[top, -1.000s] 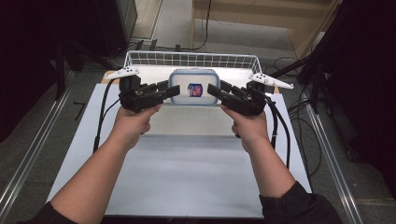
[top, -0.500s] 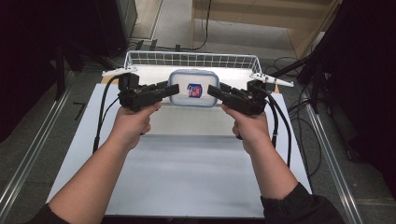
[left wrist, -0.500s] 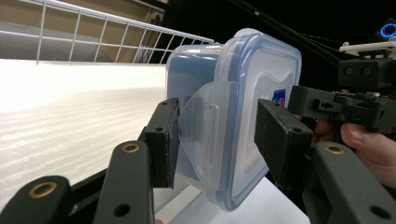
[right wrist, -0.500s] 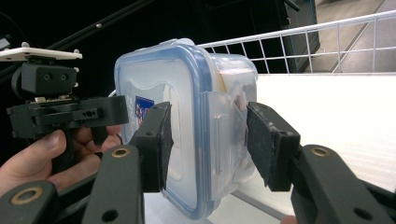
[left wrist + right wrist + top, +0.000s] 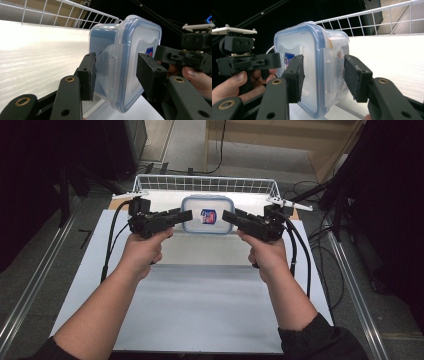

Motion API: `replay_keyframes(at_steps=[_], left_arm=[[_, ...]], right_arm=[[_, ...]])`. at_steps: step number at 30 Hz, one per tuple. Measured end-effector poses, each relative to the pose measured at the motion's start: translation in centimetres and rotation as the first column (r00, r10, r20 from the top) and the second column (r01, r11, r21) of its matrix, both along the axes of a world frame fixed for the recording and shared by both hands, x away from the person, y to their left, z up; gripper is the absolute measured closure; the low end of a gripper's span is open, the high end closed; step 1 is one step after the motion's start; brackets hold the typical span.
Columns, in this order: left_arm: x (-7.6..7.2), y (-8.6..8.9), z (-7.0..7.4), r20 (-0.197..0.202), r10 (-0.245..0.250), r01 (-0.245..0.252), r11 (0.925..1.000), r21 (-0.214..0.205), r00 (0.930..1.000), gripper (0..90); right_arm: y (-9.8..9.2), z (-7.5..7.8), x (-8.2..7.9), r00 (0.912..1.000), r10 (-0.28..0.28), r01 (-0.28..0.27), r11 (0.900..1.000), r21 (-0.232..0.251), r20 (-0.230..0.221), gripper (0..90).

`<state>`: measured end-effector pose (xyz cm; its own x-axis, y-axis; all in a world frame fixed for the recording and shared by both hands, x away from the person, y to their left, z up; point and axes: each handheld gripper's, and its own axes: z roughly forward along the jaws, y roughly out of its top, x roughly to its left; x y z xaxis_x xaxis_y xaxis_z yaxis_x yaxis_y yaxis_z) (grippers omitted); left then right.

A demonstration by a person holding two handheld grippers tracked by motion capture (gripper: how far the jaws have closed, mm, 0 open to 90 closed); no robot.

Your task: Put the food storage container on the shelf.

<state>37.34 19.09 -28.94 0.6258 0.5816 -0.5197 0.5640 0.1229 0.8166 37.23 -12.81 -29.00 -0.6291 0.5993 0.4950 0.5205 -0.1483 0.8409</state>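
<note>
A clear plastic food container (image 5: 207,215) with a blue-rimmed lid and a small red-and-blue label hangs between my two grippers, just in front of the wire basket. My left gripper (image 5: 181,218) clamps its left end, one pad under the base and one on the lid, around the side latch flap (image 5: 110,67). My right gripper (image 5: 229,216) holds the opposite end the same way. In the left gripper view the container (image 5: 130,47) sits between the pads (image 5: 86,75). The right gripper view shows the container (image 5: 297,42) pinched at its latch.
A white wire basket (image 5: 205,182) stands at the far edge of the white table sheet (image 5: 200,310). Black cables trail from both grippers down the table's sides. Dark equipment and floor rails flank the table; a wooden bench lies beyond.
</note>
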Motion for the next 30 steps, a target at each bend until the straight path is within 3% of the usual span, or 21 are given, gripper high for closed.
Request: replay_keyframes(at_steps=[8, 16, 30], left_arm=[[0.5, 0.0, -0.2, -0.006, 0.009, -0.009, 0.9996, -0.027, 0.9999, 52.5], [0.7, -0.2, 0.1, 0.007, 0.028, -0.028, 0.9996, 0.008, 0.9996, 51.1], [1.0, -0.4, 0.3, 0.011, 0.03, -0.03, 0.9994, 0.019, 0.9995, 51.9]], right_arm=[[-0.1, -0.4, 0.9, 0.9996, 0.001, -0.001, 0.9997, 0.024, -0.028, 52.4], [0.1, -0.4, 1.2, 0.9997, -0.005, 0.006, 0.9999, 0.016, -0.025, 51.7], [0.2, 0.0, 1.7, 0.9994, -0.031, 0.031, 0.9992, -0.024, -0.016, 49.8]])
